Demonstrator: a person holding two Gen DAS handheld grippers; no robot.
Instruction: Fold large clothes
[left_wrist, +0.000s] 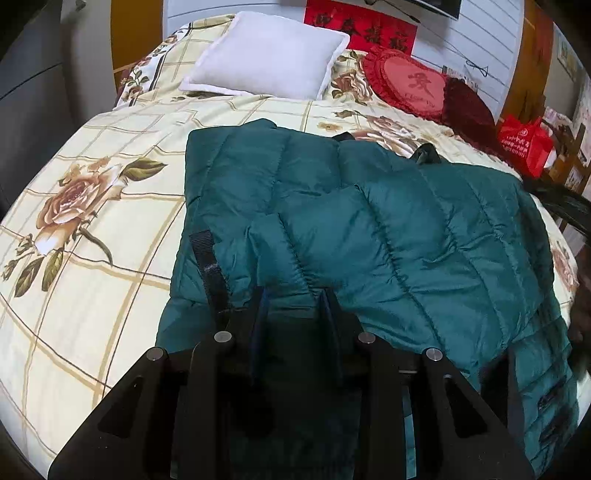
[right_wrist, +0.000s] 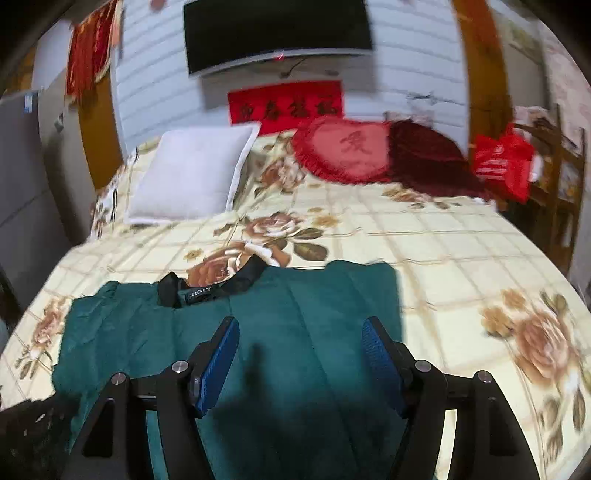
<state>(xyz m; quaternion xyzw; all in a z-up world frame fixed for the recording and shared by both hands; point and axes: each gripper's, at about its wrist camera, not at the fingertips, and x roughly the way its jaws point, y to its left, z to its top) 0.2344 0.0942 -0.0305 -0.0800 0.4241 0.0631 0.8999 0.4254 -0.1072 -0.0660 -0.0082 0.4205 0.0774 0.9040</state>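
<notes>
Left claw clamped on teal jacket hem; right claw apart above the jacket; puffy fabric may slip free.

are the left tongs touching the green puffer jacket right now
Touching. In the left wrist view the left tongs pinch a fold of the green puffer jacket between their fingers.
</notes>
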